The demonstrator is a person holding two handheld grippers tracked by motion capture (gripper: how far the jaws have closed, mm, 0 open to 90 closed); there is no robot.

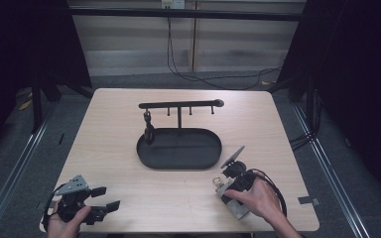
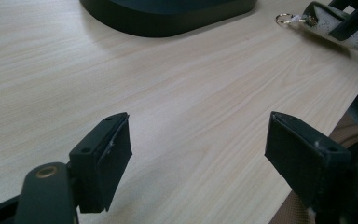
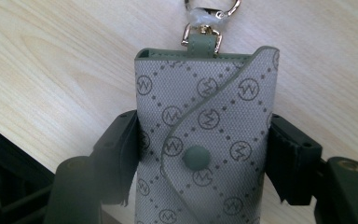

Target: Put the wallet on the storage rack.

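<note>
A grey patterned key pouch [image 3: 205,116] with a snap button and a gold clasp [image 3: 212,14] lies flat on the wooden table near its front right. My right gripper [image 3: 205,154] is shut on it, one jaw pressed against each long edge. From above, the pouch [image 1: 224,192] and right gripper [image 1: 230,191] sit just right of the black oval tray [image 1: 178,148]. At the front left corner my left gripper [image 1: 106,197] stands open and holds nothing; in its own view, the left gripper [image 2: 198,149] has bare table between its jaws and the pouch [image 2: 340,28] lies far off.
A black T-shaped rack [image 1: 179,105] with several pegs rises from the tray's back edge. A small dark item [image 1: 149,130] hangs from its leftmost peg. Black cables trail on the floor behind the table.
</note>
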